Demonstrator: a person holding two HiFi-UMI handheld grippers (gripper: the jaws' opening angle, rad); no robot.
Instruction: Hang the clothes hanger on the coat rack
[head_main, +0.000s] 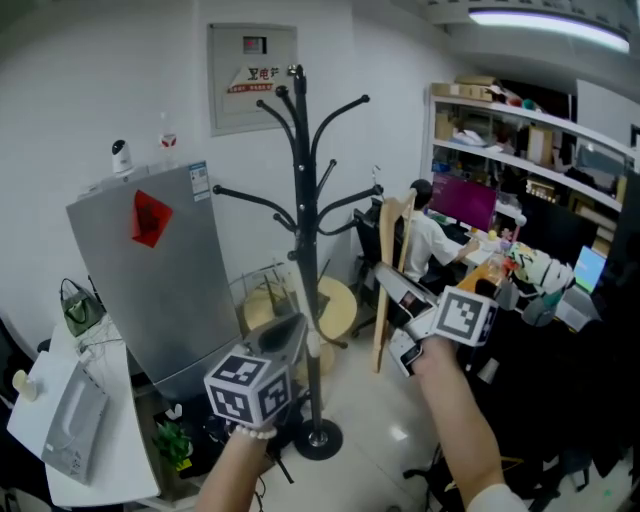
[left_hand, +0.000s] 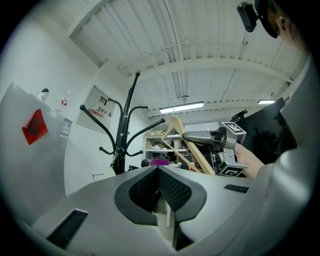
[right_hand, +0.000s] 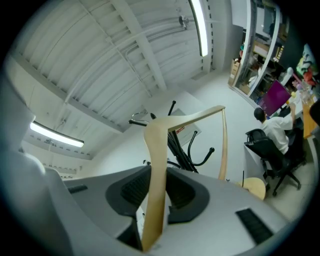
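Observation:
The black coat rack (head_main: 300, 220) stands on its round base on the floor in the middle of the head view. A pale wooden hanger (head_main: 403, 225) hangs nearly upright just right of the rack, and my right gripper (head_main: 392, 288) is shut on one of its arms. In the right gripper view the hanger arm (right_hand: 159, 160) runs up between the pads, with the rack (right_hand: 182, 145) behind it. My left gripper (head_main: 288, 332) is low and in front of the pole, shut and empty. The left gripper view has the rack (left_hand: 122, 130) at left and the hanger (left_hand: 196, 154) at right.
A grey cabinet with a red sticker (head_main: 150, 270) stands left of the rack, beside a white table (head_main: 60, 430). A round wooden stool (head_main: 338, 305) sits behind the pole. At right a person (head_main: 432, 240) sits at a cluttered desk below shelves (head_main: 510, 130).

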